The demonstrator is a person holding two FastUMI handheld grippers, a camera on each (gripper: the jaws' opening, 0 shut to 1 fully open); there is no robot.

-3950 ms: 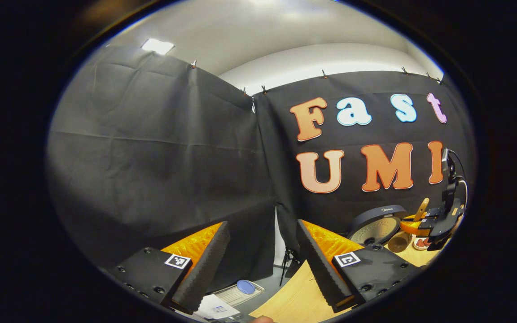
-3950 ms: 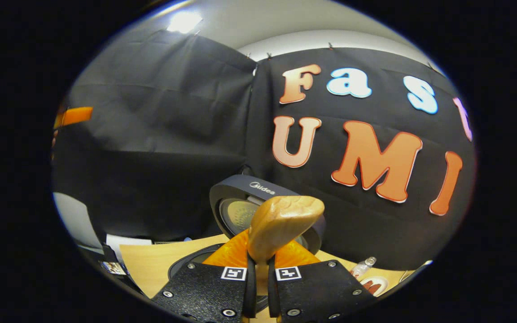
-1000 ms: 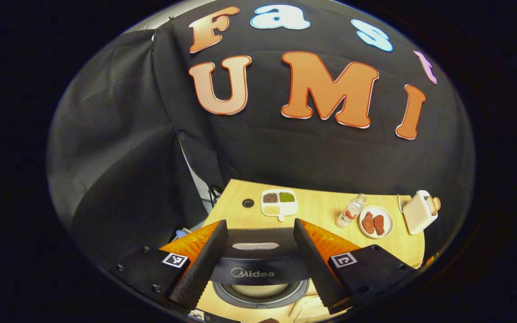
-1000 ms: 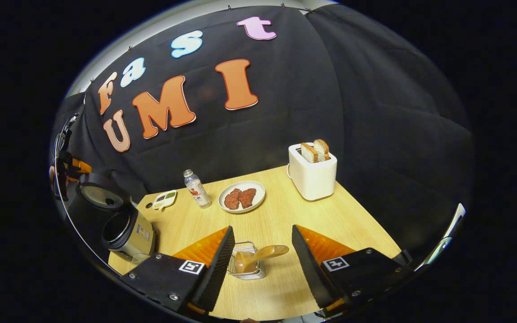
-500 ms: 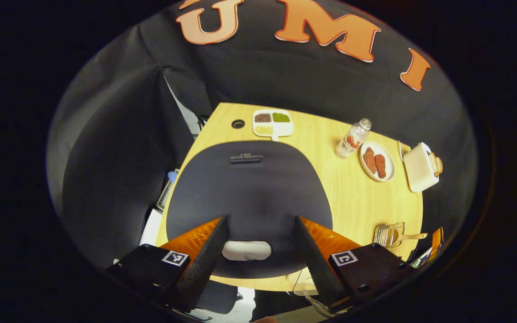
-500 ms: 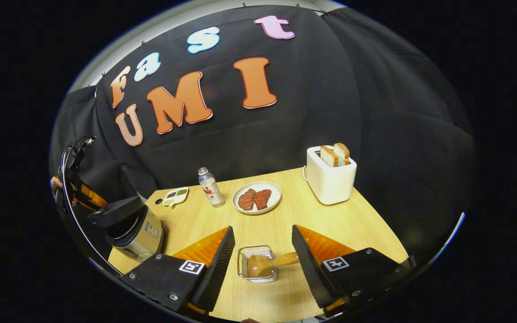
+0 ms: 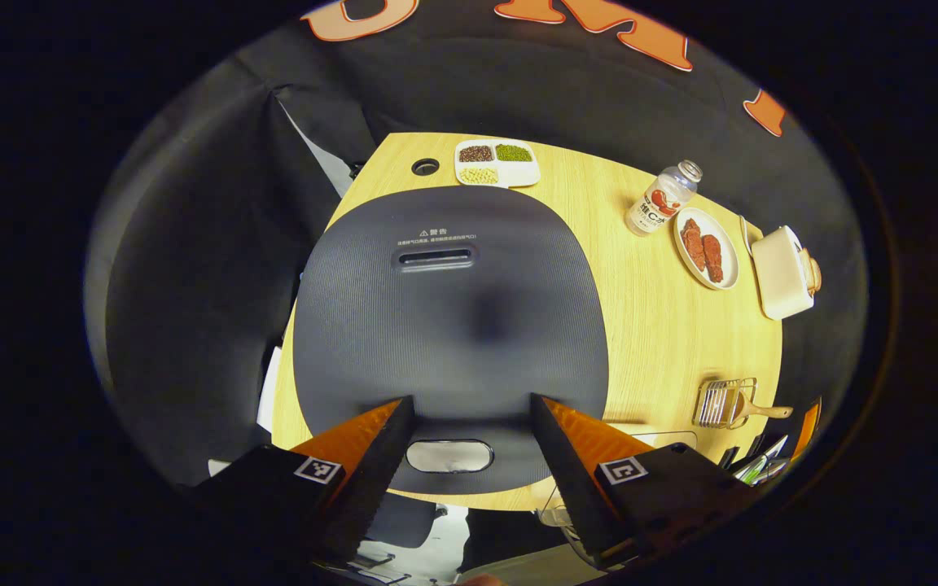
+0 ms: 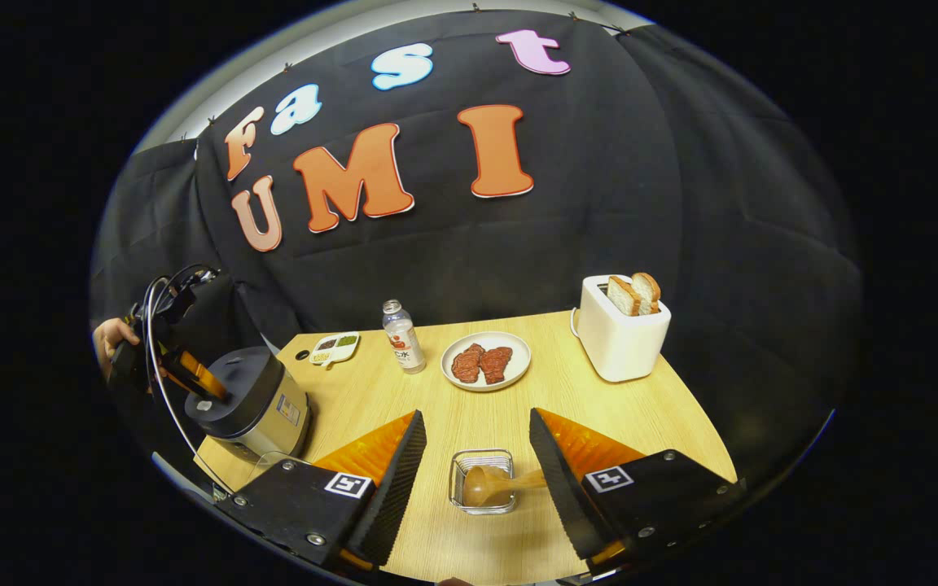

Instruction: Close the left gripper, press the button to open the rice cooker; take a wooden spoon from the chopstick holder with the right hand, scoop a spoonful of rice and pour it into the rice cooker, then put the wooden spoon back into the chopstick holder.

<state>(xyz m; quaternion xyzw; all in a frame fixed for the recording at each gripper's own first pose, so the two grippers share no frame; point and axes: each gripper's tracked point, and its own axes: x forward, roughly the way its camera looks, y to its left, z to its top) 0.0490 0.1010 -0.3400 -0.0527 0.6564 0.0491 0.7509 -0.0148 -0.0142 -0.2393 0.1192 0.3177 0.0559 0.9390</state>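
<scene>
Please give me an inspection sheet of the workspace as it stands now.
Surface: wooden table, bare in the middle.
Job's things: rice cooker with lid shut; spoon lying in the wire holder.
Clutter: bottle, plate of meat, toaster with bread, sectioned dish.
Grippers: left gripper open above the cooker's button; right gripper open above the holder, empty.
Cables: black cable looping off the left gripper.
Surroundings: black cloth wall; a hand.
</scene>
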